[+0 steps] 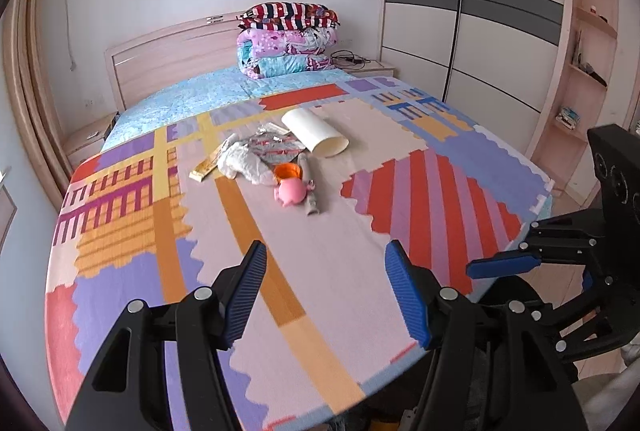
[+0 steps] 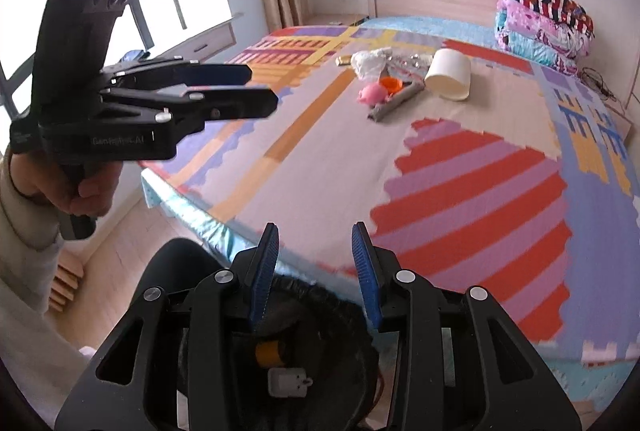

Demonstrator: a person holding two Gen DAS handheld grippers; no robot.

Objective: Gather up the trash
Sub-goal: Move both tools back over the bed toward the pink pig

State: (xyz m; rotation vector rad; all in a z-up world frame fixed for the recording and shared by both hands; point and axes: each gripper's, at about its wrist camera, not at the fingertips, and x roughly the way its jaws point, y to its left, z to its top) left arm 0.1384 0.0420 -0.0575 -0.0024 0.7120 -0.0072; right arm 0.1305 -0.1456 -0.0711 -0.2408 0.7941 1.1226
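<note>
Several scraps lie bunched mid-bed [image 1: 132,199], well ahead of both tools. From the left: one gold wrapper [image 1: 206,163], one crumpled white tissue [image 1: 240,163], one silvery foil packet [image 1: 276,147], one orange cap [image 1: 287,172], one pink pig toy [image 1: 291,193], one grey tube [image 1: 310,187] and one cream cup [image 1: 314,133] lying on its side.

Wrapper, tissue and foil look light and limp, so they would likely crush; pinch each at a raised fold. The cup seems stiff but thin, probably best taken by the rim. The tube looks firm, so grip its middle. The pig may be slippery and could squirt out.

The left tool [image 1: 326,295] hangs over the bed's near edge, fingers wide apart and empty. The right tool [image 2: 315,273] is also apart, empty, above a dark bin [image 2: 280,351] holding two small items.
</note>
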